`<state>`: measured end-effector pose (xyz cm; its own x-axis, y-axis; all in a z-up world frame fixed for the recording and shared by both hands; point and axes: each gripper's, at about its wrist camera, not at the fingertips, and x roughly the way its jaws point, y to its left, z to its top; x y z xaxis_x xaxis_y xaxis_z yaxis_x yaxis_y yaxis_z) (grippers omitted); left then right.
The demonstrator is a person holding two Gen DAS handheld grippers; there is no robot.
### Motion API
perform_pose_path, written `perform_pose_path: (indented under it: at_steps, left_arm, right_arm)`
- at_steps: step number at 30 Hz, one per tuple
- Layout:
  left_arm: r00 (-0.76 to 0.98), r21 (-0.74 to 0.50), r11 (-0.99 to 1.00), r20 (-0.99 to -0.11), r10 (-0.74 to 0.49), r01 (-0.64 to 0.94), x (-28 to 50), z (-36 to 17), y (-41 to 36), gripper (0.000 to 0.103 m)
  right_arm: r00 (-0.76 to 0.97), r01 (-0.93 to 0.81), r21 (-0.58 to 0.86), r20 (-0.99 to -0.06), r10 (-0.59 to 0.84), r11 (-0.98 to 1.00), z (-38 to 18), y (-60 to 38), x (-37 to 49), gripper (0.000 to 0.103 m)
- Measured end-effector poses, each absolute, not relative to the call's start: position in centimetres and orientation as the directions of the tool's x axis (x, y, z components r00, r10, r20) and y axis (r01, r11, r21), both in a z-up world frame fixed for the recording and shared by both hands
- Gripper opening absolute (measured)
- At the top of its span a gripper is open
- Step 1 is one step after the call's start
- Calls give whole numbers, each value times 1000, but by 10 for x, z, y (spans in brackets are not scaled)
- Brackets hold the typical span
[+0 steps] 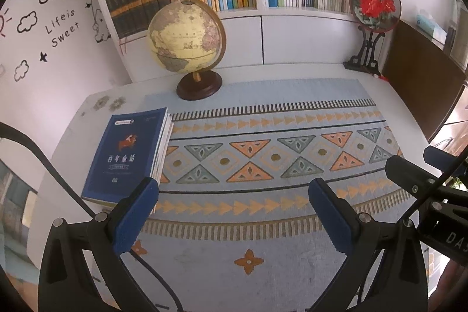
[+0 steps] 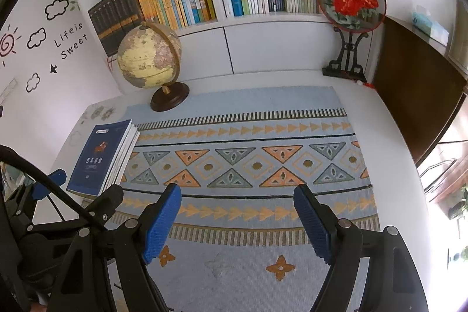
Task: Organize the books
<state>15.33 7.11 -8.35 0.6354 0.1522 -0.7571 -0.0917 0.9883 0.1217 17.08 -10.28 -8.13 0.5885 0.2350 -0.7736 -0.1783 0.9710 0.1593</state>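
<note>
Left gripper [image 1: 234, 201] and right gripper [image 2: 237, 205] above the patterned mat [image 1: 263, 154], fingers of each spread wide with nothing between them; stack of books [image 1: 128, 154], blue cover uppermost, lying flat at the mat's left edge, near the left gripper; globe [image 1: 185, 38] at the mat's far-left corner; bookshelf [image 1: 257, 10] beyond the mat.

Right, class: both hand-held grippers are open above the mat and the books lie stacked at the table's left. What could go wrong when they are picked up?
1. The stack of books is several loose volumes; a pinch by the left hand-held gripper may lift only the top ones and spill the rest.
2. The globe stands just behind the stack, so a lift toward the shelf might knock it.
3. The cable beside the stack could snag.
</note>
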Motion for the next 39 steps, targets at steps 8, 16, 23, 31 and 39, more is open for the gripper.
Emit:
perform_pose_path:
  at_steps: [8, 16, 23, 31, 39]
  left_arm:
    - [624, 123, 988, -766, 153, -90, 159, -88, 70, 102]
    - [620, 128, 987, -768, 160, -96, 160, -89, 71, 102]
    - [619, 130, 986, -767, 167, -105, 156, -88, 73, 102]
    - [614, 131, 984, -769, 175, -117, 151, -89, 77, 102]
    - [606, 135, 983, -774, 184, -125, 148, -91, 79, 102]
  right_arm:
    - [569, -171, 173, -786, 241, 970, -88, -104, 177, 77]
    - [564, -170, 187, -787, 252, 967, -92, -105, 180, 77]
    - [563, -174, 193, -785, 259, 966, -92, -101, 178, 77]
    - [555, -181, 201, -787, 269, 963, -92, -96, 172, 77]
    - [546, -189, 204, -792, 275, 961, -94, -94, 170, 77]
